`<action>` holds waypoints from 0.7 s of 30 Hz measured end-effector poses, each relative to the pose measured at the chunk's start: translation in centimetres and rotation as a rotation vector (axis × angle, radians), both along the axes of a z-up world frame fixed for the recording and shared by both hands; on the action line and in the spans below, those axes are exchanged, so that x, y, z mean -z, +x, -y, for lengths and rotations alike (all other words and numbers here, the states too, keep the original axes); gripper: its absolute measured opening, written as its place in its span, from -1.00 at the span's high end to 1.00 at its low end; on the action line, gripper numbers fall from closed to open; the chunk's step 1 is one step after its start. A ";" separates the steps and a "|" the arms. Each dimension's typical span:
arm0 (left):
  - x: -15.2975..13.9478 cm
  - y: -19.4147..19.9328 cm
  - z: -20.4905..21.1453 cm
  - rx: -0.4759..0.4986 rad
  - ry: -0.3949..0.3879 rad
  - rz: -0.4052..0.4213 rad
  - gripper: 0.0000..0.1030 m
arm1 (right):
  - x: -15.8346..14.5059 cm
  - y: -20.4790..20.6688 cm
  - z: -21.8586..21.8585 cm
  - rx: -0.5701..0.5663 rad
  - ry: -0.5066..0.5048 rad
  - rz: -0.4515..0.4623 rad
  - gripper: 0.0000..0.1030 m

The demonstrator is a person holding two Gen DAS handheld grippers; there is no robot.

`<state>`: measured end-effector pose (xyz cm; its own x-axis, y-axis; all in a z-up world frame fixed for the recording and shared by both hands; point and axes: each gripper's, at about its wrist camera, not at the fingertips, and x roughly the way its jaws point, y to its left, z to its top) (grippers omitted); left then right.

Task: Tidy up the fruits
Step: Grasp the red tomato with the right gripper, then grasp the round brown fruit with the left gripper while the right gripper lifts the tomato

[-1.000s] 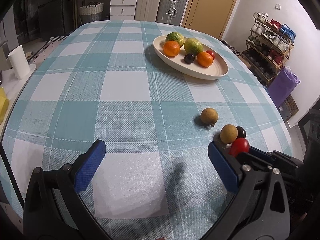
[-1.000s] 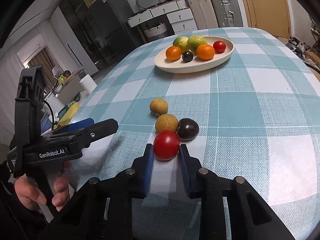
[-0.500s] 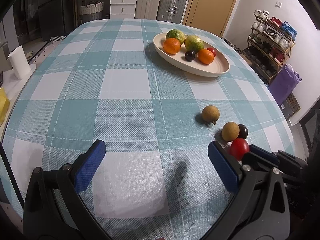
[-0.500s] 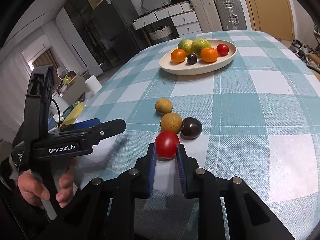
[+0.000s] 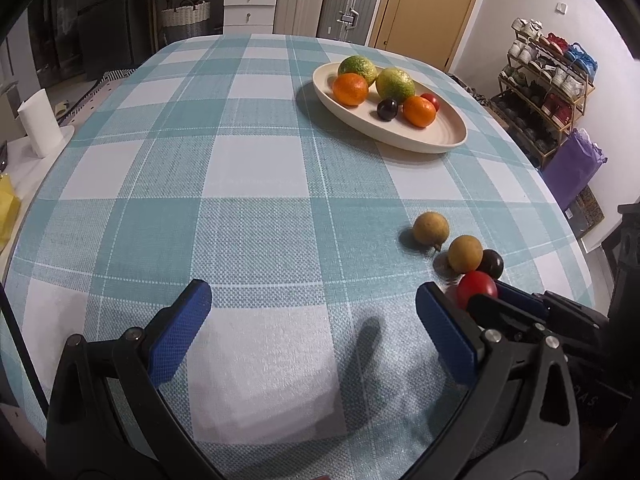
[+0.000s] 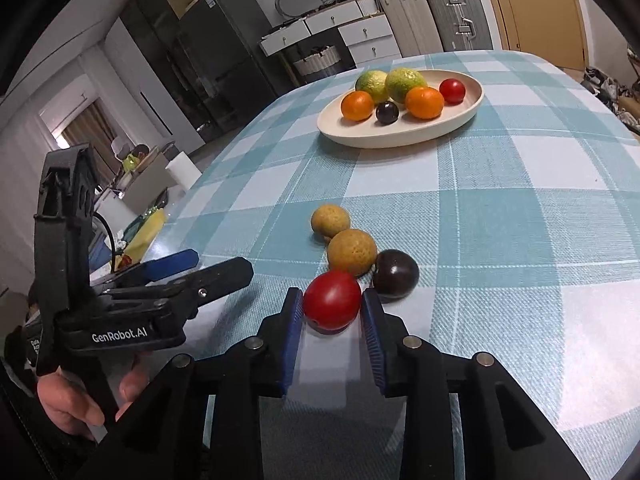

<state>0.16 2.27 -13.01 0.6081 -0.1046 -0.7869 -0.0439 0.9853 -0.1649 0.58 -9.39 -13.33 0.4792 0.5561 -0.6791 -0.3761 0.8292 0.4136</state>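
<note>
My right gripper [image 6: 331, 305] is shut on a red tomato [image 6: 332, 299], which also shows in the left wrist view [image 5: 477, 287], low over the checked tablecloth. Just beyond it lie two brown round fruits [image 6: 352, 252] [image 6: 330, 221] and a dark plum [image 6: 396, 274]. A cream oval plate [image 6: 400, 136] at the far side holds two green citrus, two oranges, a dark plum and a red tomato. My left gripper [image 5: 312, 316] is open and empty over the near tablecloth, left of the right gripper.
The table's right edge [image 5: 560, 208] drops to the floor, with a shoe rack [image 5: 548, 80] and purple bag beyond. A paper roll [image 5: 38, 124] stands on a side counter to the left. Drawers and suitcases stand behind the table.
My right gripper has closed tighter on the red tomato and lifted it slightly. The left gripper has stayed open and nearly still.
</note>
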 end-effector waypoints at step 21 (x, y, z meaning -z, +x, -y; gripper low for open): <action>-1.0 4.5 0.4 0.082 -0.167 0.004 -0.96 | -1.1 -0.5 2.9 -0.021 0.089 0.084 0.45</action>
